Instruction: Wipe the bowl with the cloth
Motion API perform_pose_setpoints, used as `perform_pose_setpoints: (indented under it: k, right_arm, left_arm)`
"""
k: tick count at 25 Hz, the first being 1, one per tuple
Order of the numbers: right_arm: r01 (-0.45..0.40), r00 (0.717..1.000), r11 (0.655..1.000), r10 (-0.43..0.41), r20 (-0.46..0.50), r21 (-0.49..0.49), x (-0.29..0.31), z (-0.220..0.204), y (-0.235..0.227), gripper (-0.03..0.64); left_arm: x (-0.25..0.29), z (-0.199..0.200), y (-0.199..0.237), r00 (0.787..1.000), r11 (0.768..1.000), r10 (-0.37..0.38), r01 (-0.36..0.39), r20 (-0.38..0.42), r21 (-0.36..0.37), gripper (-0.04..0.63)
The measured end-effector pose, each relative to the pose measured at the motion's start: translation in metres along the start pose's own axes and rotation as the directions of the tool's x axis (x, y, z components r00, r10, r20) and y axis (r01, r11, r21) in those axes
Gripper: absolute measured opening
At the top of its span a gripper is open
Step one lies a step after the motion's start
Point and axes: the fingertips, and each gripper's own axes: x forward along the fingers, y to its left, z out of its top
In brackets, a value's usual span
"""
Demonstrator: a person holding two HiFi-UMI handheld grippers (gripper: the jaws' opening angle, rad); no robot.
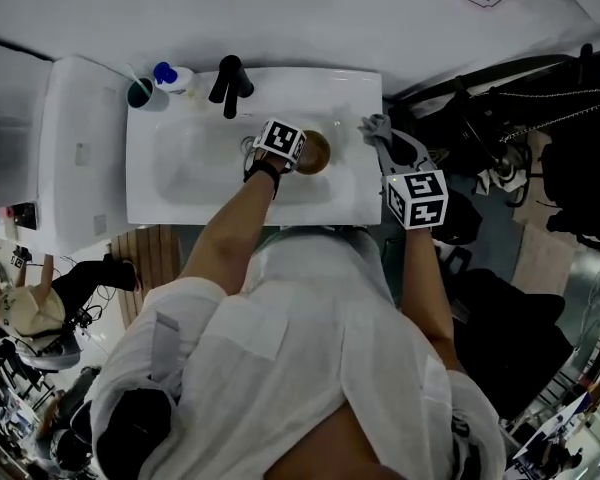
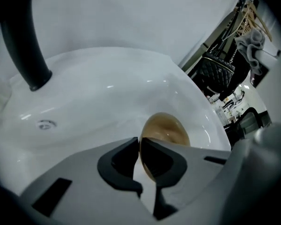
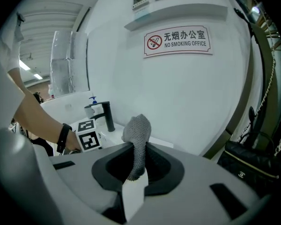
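In the lower half of the head view the person leans over the sink [image 1: 180,211], both forearms reaching up the frame. At centre, the left tool [image 1: 298,154] is pinched on the rim of the brown bowl [image 1: 316,151]. The left gripper view shows this plainly: the dark pads [image 2: 119,161] are pressed together on the bowl's near edge. The bowl is tipped on its side in the right part of the white basin, with its hollow facing up the frame.

The right tool [image 3: 136,162] is clamped on a grey knitted cloth [image 3: 138,129], whose bunched end sticks up above the jaws at the middle of the right gripper view. In the head view that cloth [image 1: 373,124] hangs at the sink's right edge, near the bowl but apart from it.

Judged from this, both grips are made and the wiping itself is not under way: the cloth has to be brought over and rubbed round the bowl. The bowl's inside looks streaked, though I cannot tell with what.

Beyond, at the upper left of the sink, stands the black faucet [image 1: 228,85].
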Motion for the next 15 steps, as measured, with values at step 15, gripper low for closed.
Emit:
perform_pose_setpoints:
  k: [15]
  right_arm:
    - [-0.001, 0.999, 0.999, -0.001, 0.049, 0.04, -0.006, 0.007, -0.009, 0.066]
  left_arm:
    - [-0.01, 0.015, -0.008, 0.98, 0.995, -0.089, 0.096, 0.175, -0.032, 0.189]
